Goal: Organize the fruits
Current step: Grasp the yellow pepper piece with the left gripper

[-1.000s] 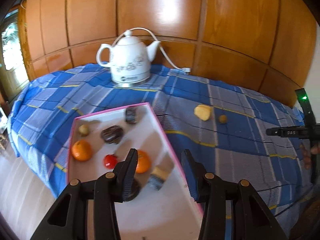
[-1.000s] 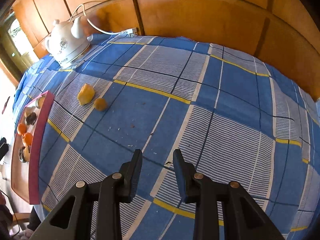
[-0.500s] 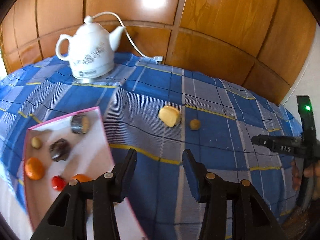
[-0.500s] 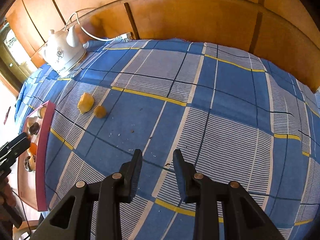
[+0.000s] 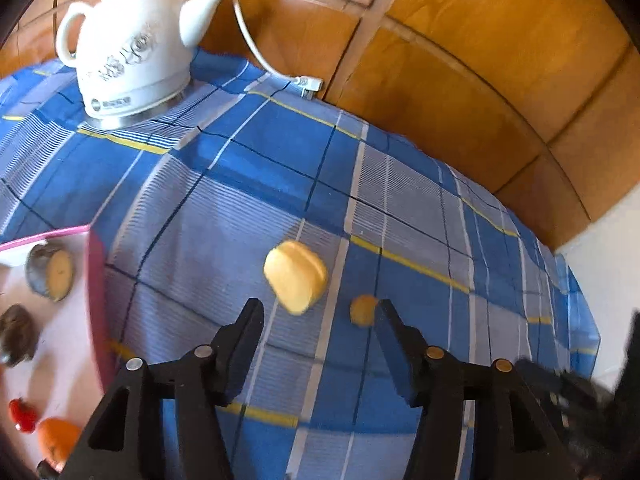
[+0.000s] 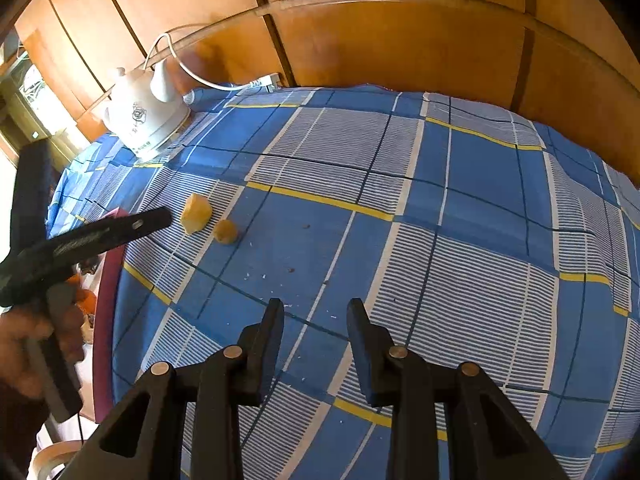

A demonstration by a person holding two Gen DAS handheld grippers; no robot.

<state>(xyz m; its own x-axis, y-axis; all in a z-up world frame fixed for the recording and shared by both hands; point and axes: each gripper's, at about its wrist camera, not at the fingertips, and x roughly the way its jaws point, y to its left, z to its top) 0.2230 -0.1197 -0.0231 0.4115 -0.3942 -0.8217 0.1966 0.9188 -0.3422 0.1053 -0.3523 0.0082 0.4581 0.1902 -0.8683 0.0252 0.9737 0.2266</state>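
A pale yellow fruit piece [image 5: 296, 278] and a small round yellow-brown fruit [image 5: 363, 311] lie on the blue checked cloth. My left gripper [image 5: 318, 320] is open and empty, just short of them, the yellow piece between its fingers' line. In the right wrist view the left gripper [image 6: 160, 218] reaches toward the yellow piece [image 6: 195, 213] and the small fruit [image 6: 225, 232]. My right gripper [image 6: 315, 316] is open and empty over bare cloth. A pink-rimmed tray [image 5: 94, 280] at left holds several fruits, among them an orange [image 5: 54, 438] and a red one [image 5: 22, 420].
A white electric kettle [image 5: 132, 52] with its cord stands at the back left on the cloth, also in the right wrist view [image 6: 144, 120]. A wooden panelled wall [image 5: 460, 60] runs behind the table. The cloth's edge drops off at right.
My left gripper has swung right from over the tray and moved in close to the two loose fruits. The right gripper has hardly moved.
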